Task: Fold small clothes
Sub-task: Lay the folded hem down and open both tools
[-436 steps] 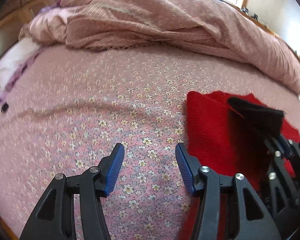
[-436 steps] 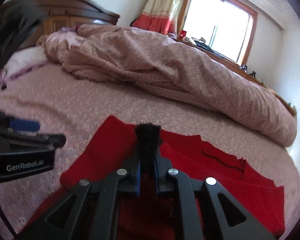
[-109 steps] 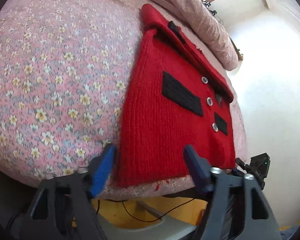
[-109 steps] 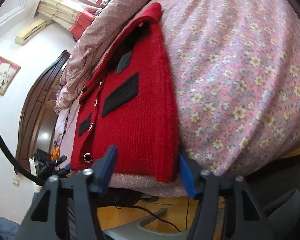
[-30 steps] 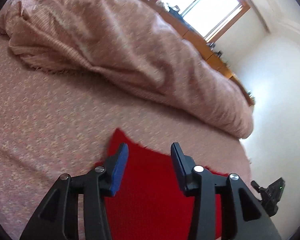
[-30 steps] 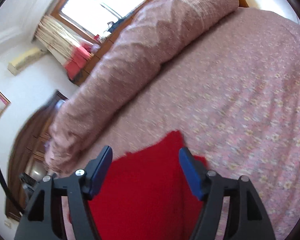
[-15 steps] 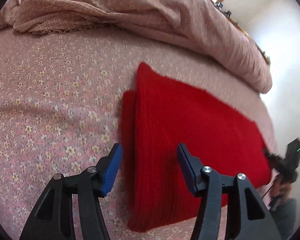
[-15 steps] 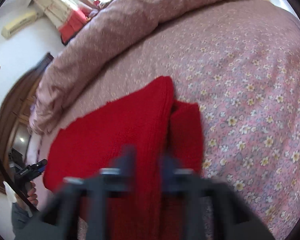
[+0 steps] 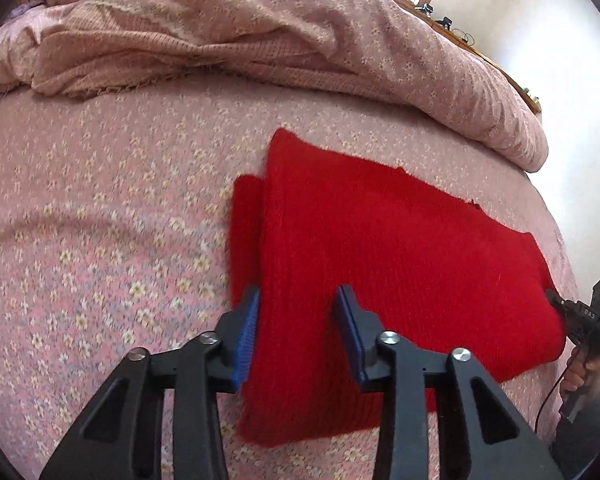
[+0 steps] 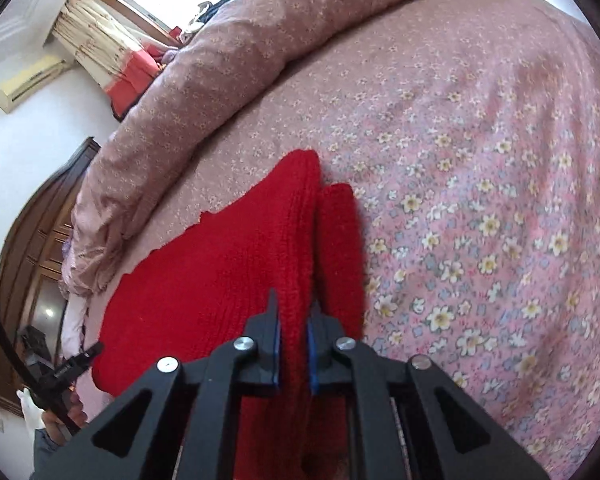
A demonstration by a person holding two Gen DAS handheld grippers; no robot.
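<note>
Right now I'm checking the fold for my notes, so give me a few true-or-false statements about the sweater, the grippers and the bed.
1. The red sweater lies on the floral bedsheet. True.
2. The right gripper hangs open above bare sheet. False: its jaws are pinched on a fold of the sweater.
3. The left gripper straddles the sweater's edge, jaws closing. True.
4. The sweater's black pockets and buttons face up. False: only plain red knit shows.
5. The pink quilt is bunched at the far side of the bed. True.
6. The quilt covers the sweater. False: they lie apart.
</note>
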